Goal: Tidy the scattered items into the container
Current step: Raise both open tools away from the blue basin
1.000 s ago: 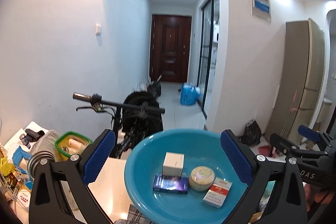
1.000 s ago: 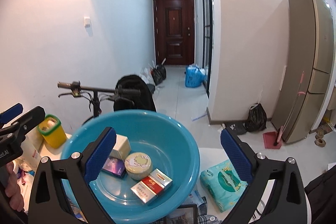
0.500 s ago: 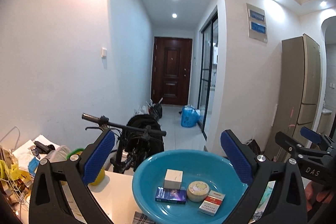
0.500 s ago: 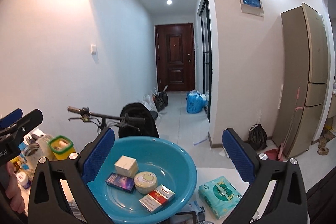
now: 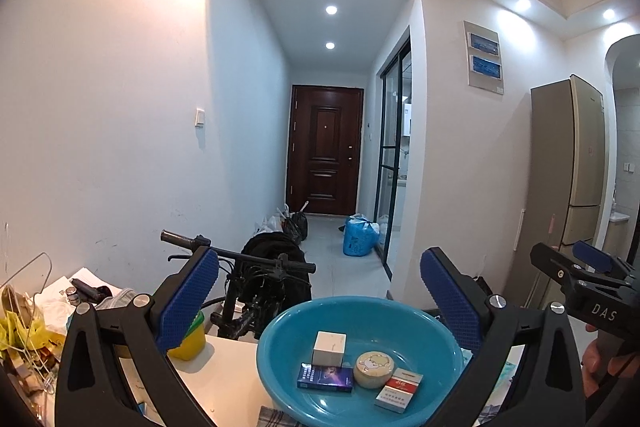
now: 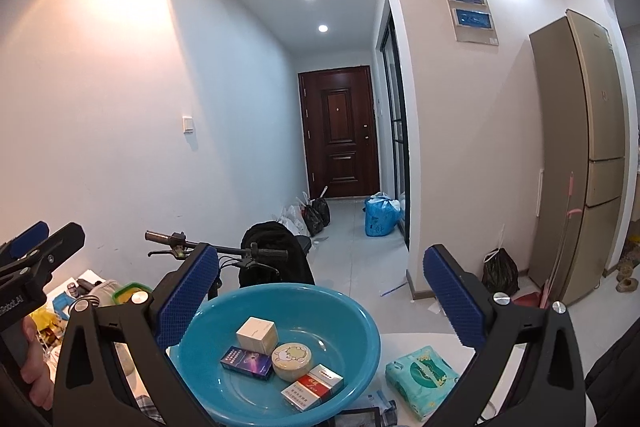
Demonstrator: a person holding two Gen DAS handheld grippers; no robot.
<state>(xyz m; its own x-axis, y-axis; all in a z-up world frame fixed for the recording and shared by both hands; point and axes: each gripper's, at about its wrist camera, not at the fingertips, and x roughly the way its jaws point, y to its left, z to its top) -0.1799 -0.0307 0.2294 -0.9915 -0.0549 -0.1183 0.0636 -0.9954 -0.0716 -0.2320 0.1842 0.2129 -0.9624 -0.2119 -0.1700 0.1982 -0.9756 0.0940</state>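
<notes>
Closing stage, by appearance: left gripper (image 5: 318, 301) and right gripper (image 6: 320, 301) both spread wide and empty above the blue basin (image 6: 362, 343), which holds four small items. The tissue pack (image 6: 422, 375) at its 3 o'clock probably comes next; table room there looks open.

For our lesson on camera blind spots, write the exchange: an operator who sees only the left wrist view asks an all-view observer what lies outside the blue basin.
Operator: The left gripper blocks my view right of the blue basin. Anything loose there?
Observer: Yes, a green tissue pack lies on the table beside the basin, outside it.
Operator: Is the right gripper carrying anything?
Observer: No, its jaws are wide open and empty.
</notes>
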